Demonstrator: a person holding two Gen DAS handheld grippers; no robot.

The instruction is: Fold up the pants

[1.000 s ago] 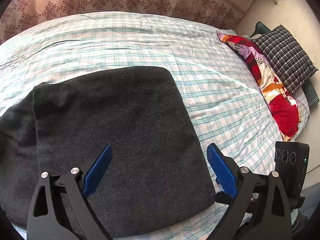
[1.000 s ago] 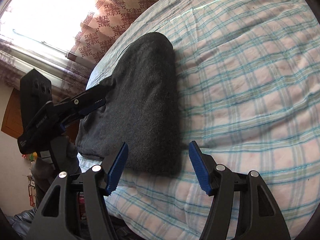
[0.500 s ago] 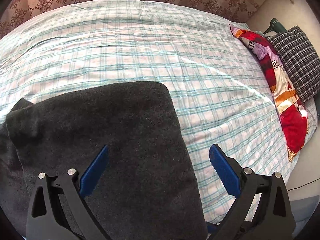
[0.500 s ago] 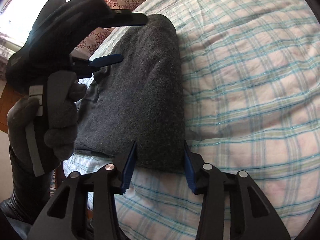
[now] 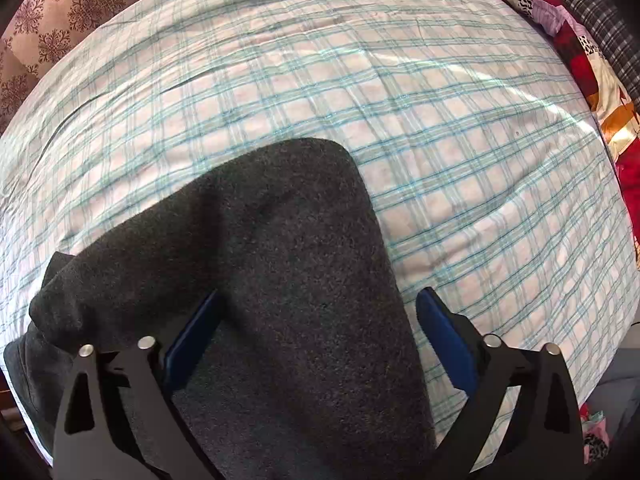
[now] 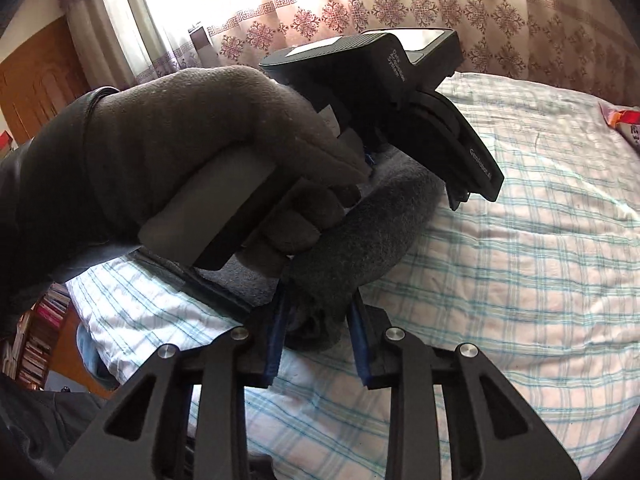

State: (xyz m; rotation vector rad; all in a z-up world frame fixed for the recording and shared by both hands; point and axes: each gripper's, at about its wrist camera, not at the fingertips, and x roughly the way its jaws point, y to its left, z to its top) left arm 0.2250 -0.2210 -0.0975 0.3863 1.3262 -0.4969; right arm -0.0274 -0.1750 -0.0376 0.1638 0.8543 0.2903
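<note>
Bed [image 5: 460, 128] under a checked sheet of teal and pink, patterned curtain [image 6: 400, 12] behind it with bright window light above, red patterned pillow [image 5: 576, 52] and a dark checked one [image 5: 600, 12] at the far right edge. Dark grey pants [image 5: 288, 280] on the near side of the bed, folded into a thick bundle with a rounded far corner, a looser flap hanging lower at the left.

Left gripper [image 5: 320, 336] pointing steeply down over the pants, blue fingers [image 5: 444, 340] spread wide and just now narrowing a little; the left one tucked against a raised fold of cloth, the right one over the sheet just beside the bundle's edge. Cloth between them, no squeeze visible.

Right gripper [image 6: 318, 340] angled down from the bed's near edge, blue fingers [image 6: 276, 340] having just drawn in, now pinching a bunched end of the pants [image 6: 360, 240] between them, the fabric bulging above the pads.

In the right wrist view, a gloved left hand [image 6: 192, 152] wrapped round the left gripper's pale handle, dark sleeve [image 6: 40, 184] behind the wrist, knuckles up, the tool's black body tipped nose-down over the far part of the pants. Right hand itself out of sight.
</note>
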